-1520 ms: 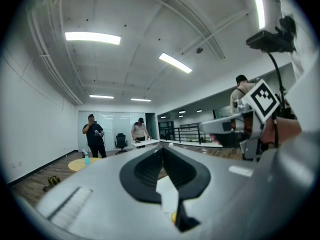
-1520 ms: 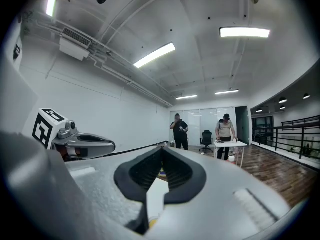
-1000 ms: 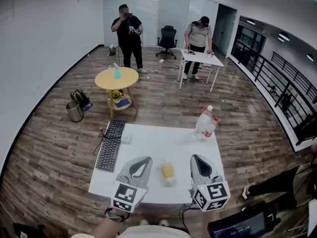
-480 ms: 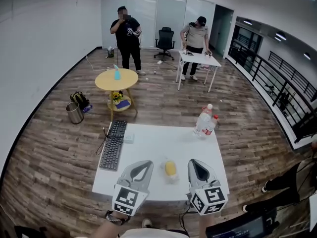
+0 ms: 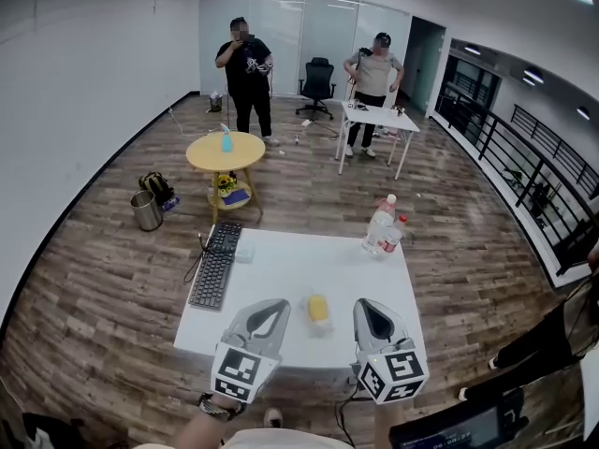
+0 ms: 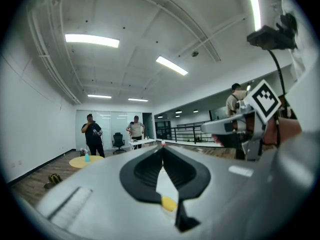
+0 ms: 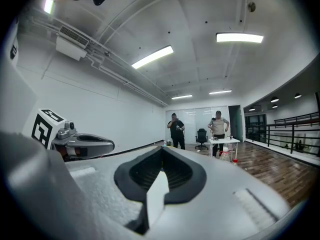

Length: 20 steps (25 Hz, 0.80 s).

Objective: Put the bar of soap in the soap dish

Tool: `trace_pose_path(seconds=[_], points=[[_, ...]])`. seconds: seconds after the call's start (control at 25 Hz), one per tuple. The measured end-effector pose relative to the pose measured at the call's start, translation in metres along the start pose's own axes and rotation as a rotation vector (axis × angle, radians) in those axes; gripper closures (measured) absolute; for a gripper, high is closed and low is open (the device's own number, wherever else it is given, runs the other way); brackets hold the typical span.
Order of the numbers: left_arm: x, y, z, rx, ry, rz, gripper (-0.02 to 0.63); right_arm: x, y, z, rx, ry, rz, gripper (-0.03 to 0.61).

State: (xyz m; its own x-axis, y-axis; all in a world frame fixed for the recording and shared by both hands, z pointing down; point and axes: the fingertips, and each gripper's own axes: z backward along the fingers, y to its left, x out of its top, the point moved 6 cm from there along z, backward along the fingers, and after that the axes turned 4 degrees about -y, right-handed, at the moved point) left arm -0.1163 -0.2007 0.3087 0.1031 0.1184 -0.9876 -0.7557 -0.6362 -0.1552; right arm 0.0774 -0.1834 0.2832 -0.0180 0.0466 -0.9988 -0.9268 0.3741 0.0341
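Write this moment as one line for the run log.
left gripper: shut, empty | right gripper: shut, empty | bar of soap: on white table, between both grippers, untouched

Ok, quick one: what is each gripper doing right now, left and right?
Left gripper: jaws closed, holding nothing.
Right gripper: jaws closed, holding nothing.

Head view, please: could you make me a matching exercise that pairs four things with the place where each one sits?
Things:
1. keyboard
2. yellow bar of soap
3. clear bottles
4. blue bottle

Places:
A. on the round yellow table
B. far right corner of the white table
C. left edge of the white table
D. near the front edge of the white table

Pairs: 1-C, 2-D, 3-B, 4-A.
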Motion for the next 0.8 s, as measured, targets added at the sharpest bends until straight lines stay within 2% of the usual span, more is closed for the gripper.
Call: trace_pose_path(seconds=[0.8], points=[[0.022,-0.104,0.045,0.030,-0.013,0.044,0.606,-0.001,-0.004,0.116,0.033,0.009,0.002,0.577]])
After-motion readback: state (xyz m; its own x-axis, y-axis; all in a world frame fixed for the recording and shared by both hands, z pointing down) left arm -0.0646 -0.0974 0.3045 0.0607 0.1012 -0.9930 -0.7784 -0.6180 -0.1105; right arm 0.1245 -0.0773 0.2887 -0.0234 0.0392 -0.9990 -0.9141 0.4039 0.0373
